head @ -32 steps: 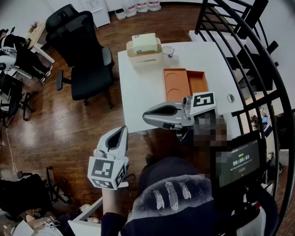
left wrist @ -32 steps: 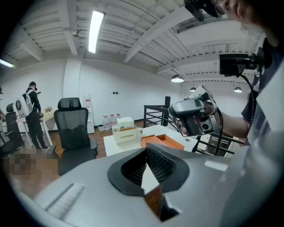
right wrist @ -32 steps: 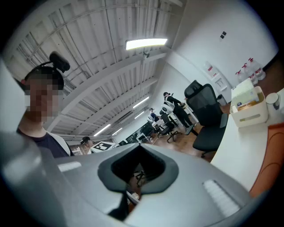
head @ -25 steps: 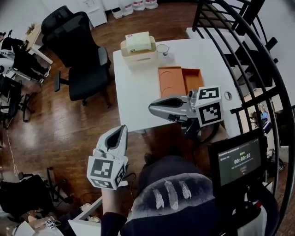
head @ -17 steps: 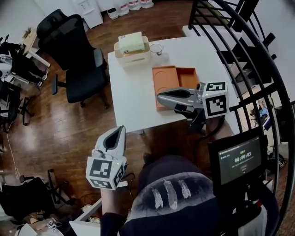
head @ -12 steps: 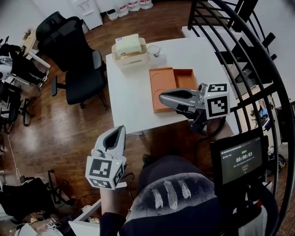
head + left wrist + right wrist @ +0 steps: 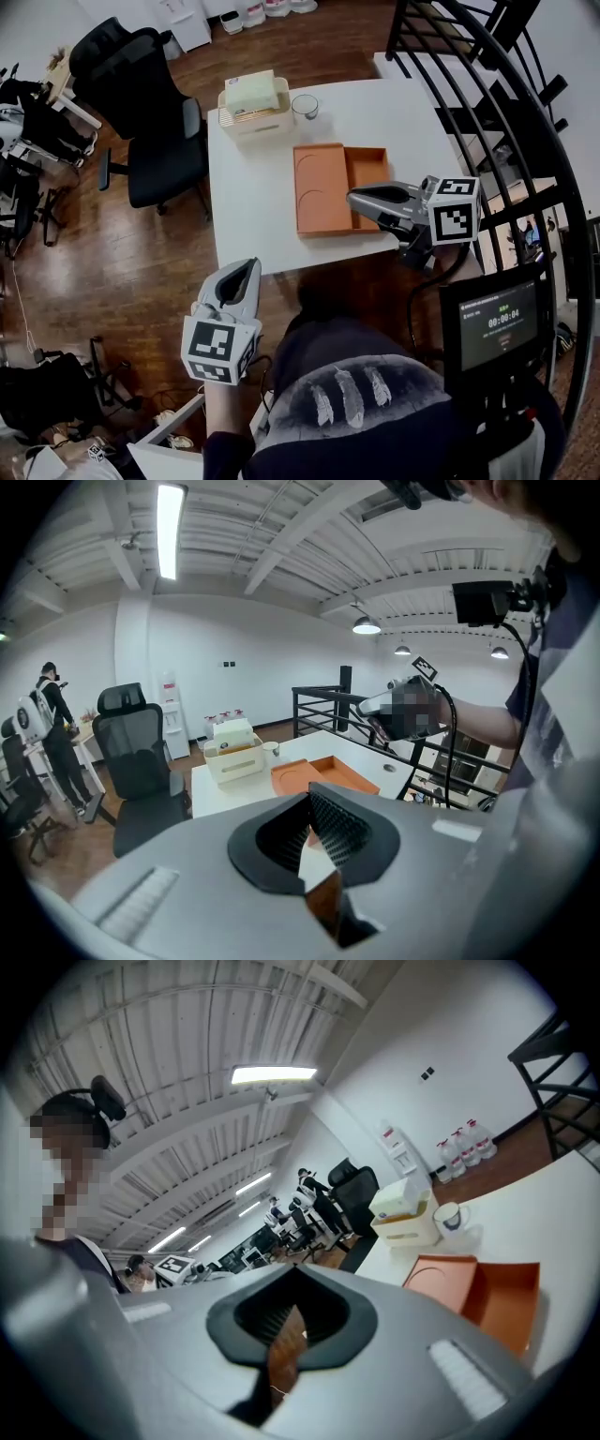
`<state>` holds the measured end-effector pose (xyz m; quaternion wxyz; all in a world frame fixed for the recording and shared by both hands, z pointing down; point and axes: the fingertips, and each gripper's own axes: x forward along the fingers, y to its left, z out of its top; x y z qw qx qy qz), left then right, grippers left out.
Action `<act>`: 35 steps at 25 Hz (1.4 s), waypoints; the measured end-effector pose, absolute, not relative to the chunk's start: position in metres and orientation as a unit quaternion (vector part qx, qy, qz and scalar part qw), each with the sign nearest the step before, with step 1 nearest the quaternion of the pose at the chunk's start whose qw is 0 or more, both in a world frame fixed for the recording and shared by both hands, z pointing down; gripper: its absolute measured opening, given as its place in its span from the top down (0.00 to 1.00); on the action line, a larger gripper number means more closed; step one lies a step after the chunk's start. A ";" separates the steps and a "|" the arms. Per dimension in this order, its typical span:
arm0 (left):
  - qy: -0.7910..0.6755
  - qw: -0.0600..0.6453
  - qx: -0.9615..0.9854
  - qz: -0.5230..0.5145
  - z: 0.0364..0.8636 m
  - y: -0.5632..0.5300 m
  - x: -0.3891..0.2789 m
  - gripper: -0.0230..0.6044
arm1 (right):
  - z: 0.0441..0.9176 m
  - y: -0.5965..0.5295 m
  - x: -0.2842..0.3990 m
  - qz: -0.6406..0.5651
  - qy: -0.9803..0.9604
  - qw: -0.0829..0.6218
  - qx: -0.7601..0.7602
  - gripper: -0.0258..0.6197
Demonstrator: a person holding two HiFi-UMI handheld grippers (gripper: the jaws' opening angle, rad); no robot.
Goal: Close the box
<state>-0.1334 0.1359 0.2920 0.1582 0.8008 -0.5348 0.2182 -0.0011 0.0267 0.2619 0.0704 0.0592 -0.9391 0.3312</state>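
Box (image 7: 323, 211): orange, open on the white worktop (image 7: 248, 206), toward its near right part, hollow sides up.
Lid (image 7: 320, 173): lies flat as the box's left half, with a round ring pressed into its inner face.
Tray (image 7: 369, 167): the deeper right half, joined to the lid along one long side; its near end is covered by the right claw.
Right claw (image 7: 356, 198): lies level over the tray's near end, tip pointing left and reaching about to the line where tray meets lid. The jaws are drawn together to a thin slit with nothing between them. Whether it touches the box cannot be told.
Left claw (image 7: 249, 268): held low beside the person's body, off the worktop's near edge and above the wood floor (image 7: 103, 262), well apart from the box. It points up toward the worktop. The jaws are nearly together and grip nothing.
Bin (image 7: 251, 112): cream, at the worktop's far left corner, with a pale tissue pack standing in it.
Cup (image 7: 305, 106): just beside the bin, on its right.
Chair (image 7: 141, 103): black, on the floor left of the worktop's far end.
Railing (image 7: 492, 103): black bars curving along the worktop's right side.
Screen (image 7: 502, 323): small and dark, at lower right, with lit digits.
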 end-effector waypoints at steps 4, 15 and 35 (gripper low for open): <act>-0.519 0.155 0.814 0.209 0.299 0.110 -0.137 0.94 | 0.279 -0.008 0.018 0.313 -0.937 0.106 0.112 0.95; -0.442 0.155 0.850 0.239 0.316 0.039 -0.131 0.94 | 0.332 -0.071 0.083 0.253 -0.912 0.255 0.201 0.95; -0.416 0.199 0.812 0.357 0.372 -0.032 -0.048 0.94 | 0.517 -0.111 0.176 0.165 -0.789 0.587 0.075 0.95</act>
